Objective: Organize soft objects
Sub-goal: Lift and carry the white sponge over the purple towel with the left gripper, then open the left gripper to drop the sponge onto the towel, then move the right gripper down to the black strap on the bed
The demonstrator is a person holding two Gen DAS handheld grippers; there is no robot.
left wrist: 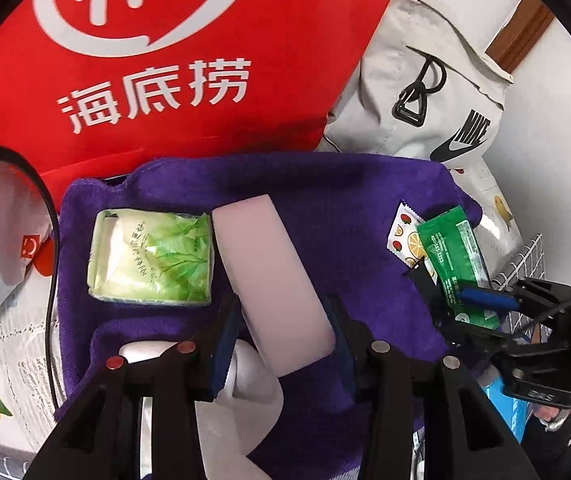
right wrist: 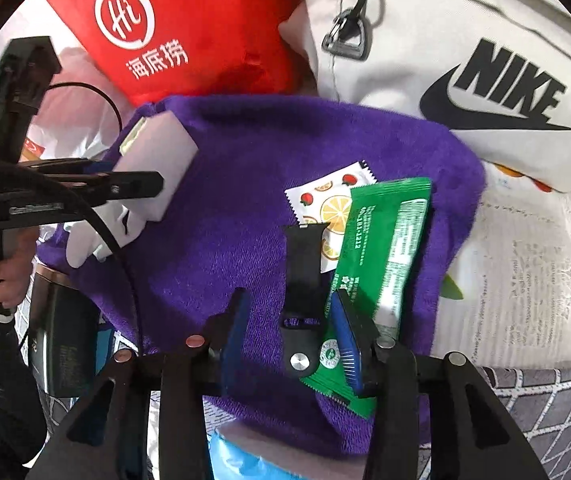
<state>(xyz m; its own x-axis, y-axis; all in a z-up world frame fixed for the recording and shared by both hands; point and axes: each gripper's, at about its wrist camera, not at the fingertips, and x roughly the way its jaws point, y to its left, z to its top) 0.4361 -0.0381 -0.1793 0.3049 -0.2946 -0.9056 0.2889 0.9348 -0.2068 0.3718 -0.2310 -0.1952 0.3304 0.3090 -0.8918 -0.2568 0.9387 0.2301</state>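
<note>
A purple towel (left wrist: 325, 200) lies spread out, also in the right wrist view (right wrist: 245, 160). On it lie a green tissue pack (left wrist: 151, 256), a white sponge block (left wrist: 273, 276), a white fruit-print sachet (right wrist: 325, 200), a green packet (right wrist: 385, 240) and a small black strap piece (right wrist: 303, 280). My left gripper (left wrist: 285, 336) is open with its jaws on either side of the sponge block's near end; I cannot tell whether they touch it. My right gripper (right wrist: 289, 324) is open over the towel, its right finger (right wrist: 345, 336) resting on the green packet.
A red bag with white lettering (left wrist: 189, 60) and a grey Nike bag (right wrist: 465, 60) stand behind the towel. A white rolled item (left wrist: 245, 392) lies under my left gripper. A printed cloth with birds (right wrist: 525, 280) covers the surface; a grey grid-pattern mat (right wrist: 545, 408) lies at right.
</note>
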